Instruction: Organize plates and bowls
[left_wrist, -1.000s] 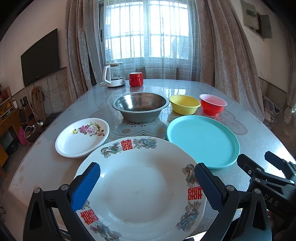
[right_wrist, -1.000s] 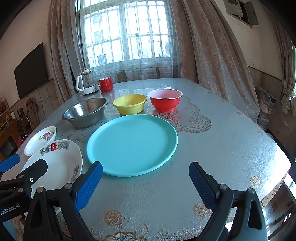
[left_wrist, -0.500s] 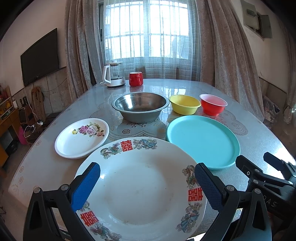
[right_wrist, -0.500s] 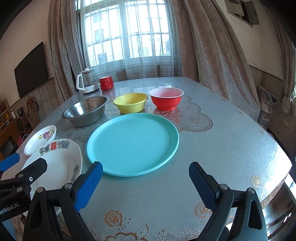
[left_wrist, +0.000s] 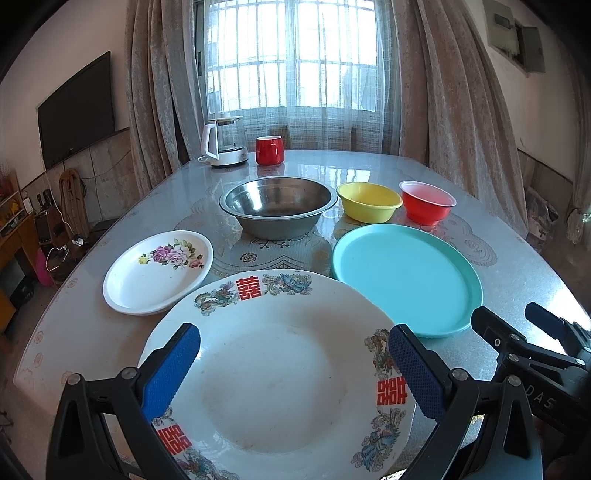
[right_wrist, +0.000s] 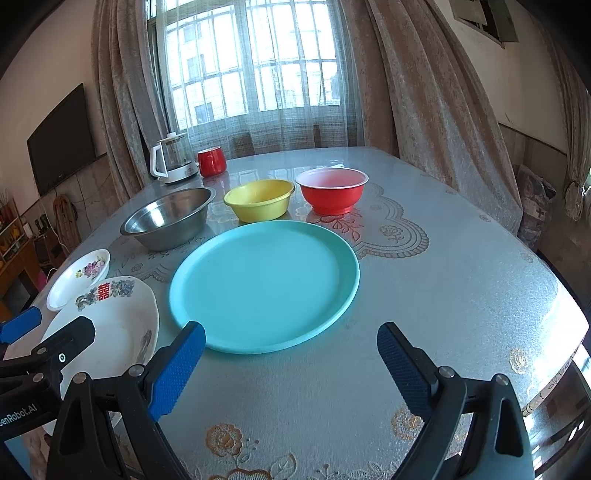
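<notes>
Living-room table (right_wrist: 461, 280) by the window, dishes laid out, nothing stacked yet.

My left gripper (left_wrist: 293, 363) hangs spread wide above the big patterned plate (left_wrist: 280, 376), gripping nothing; my right gripper (right_wrist: 291, 354) is just as wide and empty, at the near rim of the teal plate (right_wrist: 264, 284). Small floral plate (left_wrist: 159, 271) sits left; steel bowl (left_wrist: 279, 210), yellow bowl (left_wrist: 369, 201) and red bowl (left_wrist: 426, 201) line the back. Plates front, bowls behind: looks sorted for nesting by size, I reckon.
</notes>
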